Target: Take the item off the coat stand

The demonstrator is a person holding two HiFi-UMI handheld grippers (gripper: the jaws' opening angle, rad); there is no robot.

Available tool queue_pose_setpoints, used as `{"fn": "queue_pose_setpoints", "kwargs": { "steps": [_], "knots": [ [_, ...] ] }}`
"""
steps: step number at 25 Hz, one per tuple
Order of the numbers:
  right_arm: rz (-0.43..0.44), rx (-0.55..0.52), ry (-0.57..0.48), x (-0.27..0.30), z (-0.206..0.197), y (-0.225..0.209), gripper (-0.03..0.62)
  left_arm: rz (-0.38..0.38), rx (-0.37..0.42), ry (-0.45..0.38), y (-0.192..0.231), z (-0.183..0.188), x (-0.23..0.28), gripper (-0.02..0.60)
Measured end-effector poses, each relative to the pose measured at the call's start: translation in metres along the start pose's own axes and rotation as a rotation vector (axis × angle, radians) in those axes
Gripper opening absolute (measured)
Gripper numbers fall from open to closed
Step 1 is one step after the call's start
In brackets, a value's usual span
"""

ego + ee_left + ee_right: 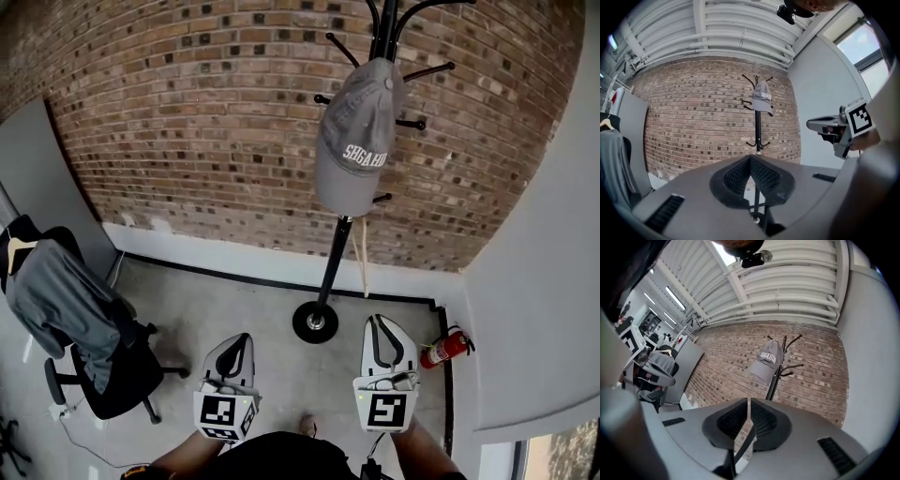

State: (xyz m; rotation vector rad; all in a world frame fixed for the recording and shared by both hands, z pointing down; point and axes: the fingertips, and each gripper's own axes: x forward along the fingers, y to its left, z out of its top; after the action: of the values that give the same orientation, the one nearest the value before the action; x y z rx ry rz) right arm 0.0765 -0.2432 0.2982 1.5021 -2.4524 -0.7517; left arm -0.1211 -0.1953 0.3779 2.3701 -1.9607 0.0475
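A grey cap (356, 141) with white lettering hangs on an upper hook of the black coat stand (336, 258), against the brick wall. The cap (762, 101) looks small and far off in the left gripper view, and the cap (768, 363) is somewhat larger in the right gripper view. My left gripper (243, 338) and right gripper (378, 322) are held low, side by side, short of the stand's round base (315, 322). Both point toward the stand. The left gripper (750, 158) and the right gripper (748, 400) each have their jaws shut with nothing between them.
A red fire extinguisher (442, 349) stands on the floor by the right wall. At the left stands a black office chair (89, 361) with a grey jacket (56, 295) draped over it. Grey wall panels close in on both sides.
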Motion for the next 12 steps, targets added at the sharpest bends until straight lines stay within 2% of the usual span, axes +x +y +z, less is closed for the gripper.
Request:
{"fn": "queue_pose_setpoints", "kwargs": {
  "steps": [4,10,12],
  "knots": [
    [0.017,-0.090,-0.019,0.042,-0.009,-0.024,0.017,0.049,0.005,-0.007,-0.007,0.009,0.034,0.018],
    [-0.044,-0.175,-0.101,0.093,0.005,-0.040,0.020,0.078,0.005,0.002,-0.002,0.015,0.067,0.018],
    [-0.062,-0.196,-0.118,0.107,0.011,-0.039,0.052,0.084,0.009,0.006,0.006,0.014,0.076,0.018]
  ]
}}
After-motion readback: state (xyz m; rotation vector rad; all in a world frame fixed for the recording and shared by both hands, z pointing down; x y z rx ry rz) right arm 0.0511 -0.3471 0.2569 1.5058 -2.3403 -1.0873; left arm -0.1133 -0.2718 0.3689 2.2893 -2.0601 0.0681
